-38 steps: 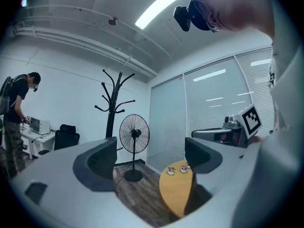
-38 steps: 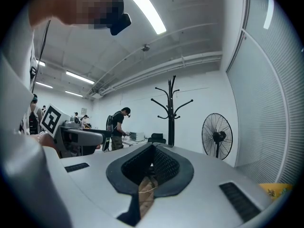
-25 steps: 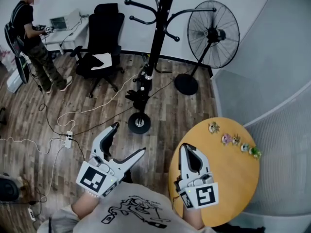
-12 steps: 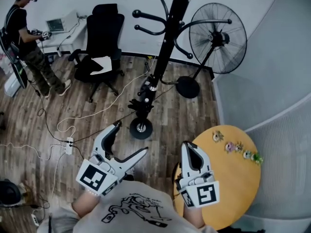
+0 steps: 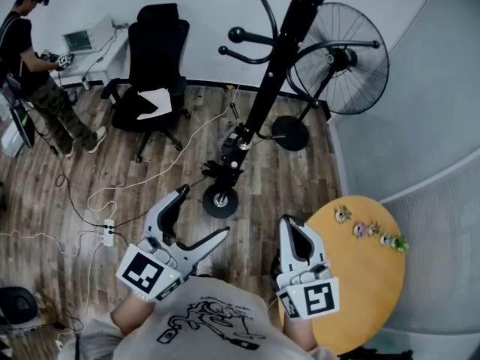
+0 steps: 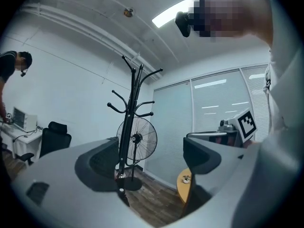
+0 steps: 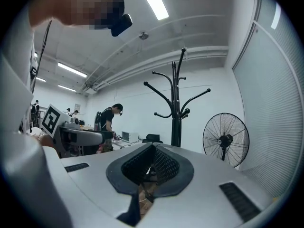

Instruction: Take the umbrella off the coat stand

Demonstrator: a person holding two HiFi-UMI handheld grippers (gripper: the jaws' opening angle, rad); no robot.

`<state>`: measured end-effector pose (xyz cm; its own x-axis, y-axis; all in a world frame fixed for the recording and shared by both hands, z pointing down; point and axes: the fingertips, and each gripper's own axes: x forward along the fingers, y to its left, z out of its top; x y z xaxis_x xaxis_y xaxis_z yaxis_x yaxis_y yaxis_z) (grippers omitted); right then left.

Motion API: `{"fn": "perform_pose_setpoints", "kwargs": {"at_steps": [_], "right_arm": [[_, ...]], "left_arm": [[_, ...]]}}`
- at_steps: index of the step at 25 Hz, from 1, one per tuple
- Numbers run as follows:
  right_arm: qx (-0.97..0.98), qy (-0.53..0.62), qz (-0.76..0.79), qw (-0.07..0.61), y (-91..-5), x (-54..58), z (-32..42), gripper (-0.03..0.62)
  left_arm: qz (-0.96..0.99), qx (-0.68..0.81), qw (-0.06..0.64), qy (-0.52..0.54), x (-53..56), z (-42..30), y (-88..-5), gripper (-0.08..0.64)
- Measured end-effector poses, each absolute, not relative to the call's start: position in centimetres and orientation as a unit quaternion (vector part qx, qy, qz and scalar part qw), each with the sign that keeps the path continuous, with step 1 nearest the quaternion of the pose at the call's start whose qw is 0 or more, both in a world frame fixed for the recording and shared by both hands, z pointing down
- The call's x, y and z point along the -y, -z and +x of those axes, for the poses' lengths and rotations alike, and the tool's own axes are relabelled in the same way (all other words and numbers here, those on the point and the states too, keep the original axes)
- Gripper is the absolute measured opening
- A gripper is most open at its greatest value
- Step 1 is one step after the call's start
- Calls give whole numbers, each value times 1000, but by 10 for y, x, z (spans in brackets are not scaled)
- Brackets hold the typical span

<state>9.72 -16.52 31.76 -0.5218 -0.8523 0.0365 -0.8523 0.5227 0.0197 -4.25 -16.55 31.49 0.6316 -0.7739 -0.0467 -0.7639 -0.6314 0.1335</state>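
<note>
The black coat stand rises from a round base on the wood floor, ahead of both grippers. A dark bundle with pale parts sits low on its pole; I cannot tell whether it is the umbrella. My left gripper is held open, jaws wide apart with nothing between them, just short of the base. In the left gripper view the stand shows between the jaws of that gripper. My right gripper is shut and empty over the table's edge. The right gripper view shows the stand beyond its gripper.
A standing fan is right of the stand. A black office chair stands at the back left. The round wooden table carries several small figurines. Cables and a power strip lie on the floor. A person stands by a desk.
The head view has shifted: the stand, fan and table sit further right and the stand looks nearer. Both grippers keep almost the same place and the same jaw states.
</note>
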Motion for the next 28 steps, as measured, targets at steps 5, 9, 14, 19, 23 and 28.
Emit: {"fn": "perform_pose_setpoints", "kwargs": {"at_steps": [5,9,14,19,23,28], "right_arm": [[868,0,497,24,-321,174,84,15],[866,2,500,27,-324,179,78,15],[861,0,507,27,-327,185,82,15],[860,-3,509,28,-329,192,87,15],[863,-3,505,31,-327,197,93,15],[864,3,503,31,-322,204,103,15]], "left_arm": [[906,417,52,50,179,-55,-320,426],[909,410,52,46,188,-58,-325,426],[913,401,56,43,196,-53,-330,426],[916,396,56,34,204,-46,-335,426],[915,399,54,33,211,-40,-337,426],[913,402,56,32,223,-29,-345,426]]}}
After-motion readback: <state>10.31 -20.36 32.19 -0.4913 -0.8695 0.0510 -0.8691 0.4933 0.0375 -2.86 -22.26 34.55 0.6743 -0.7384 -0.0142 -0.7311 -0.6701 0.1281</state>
